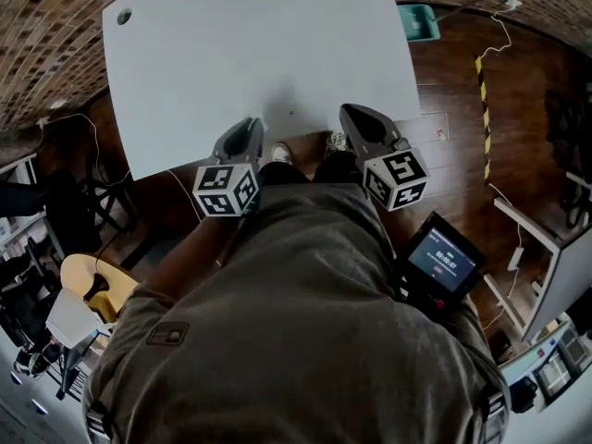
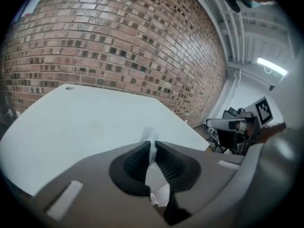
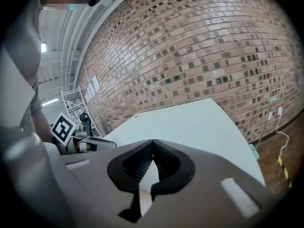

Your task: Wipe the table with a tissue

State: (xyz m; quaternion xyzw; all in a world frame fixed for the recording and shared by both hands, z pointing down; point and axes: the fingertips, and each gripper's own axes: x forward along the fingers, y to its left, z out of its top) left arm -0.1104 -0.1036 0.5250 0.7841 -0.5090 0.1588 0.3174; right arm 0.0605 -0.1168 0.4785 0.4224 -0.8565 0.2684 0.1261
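Tissue [image 2: 148, 135] pinched in my left gripper [image 2: 152, 143], right gripper [image 3: 153, 140] closed on nothing; wiping the table [image 1: 259, 44] seemingly not yet begun.

The white table [image 1: 259, 54] is standing on a dark wooden floor [image 1: 453, 91] close to a brick wall [image 2: 118, 46] and is showing a small round hole [image 1: 123, 15] just inside its far left corner.
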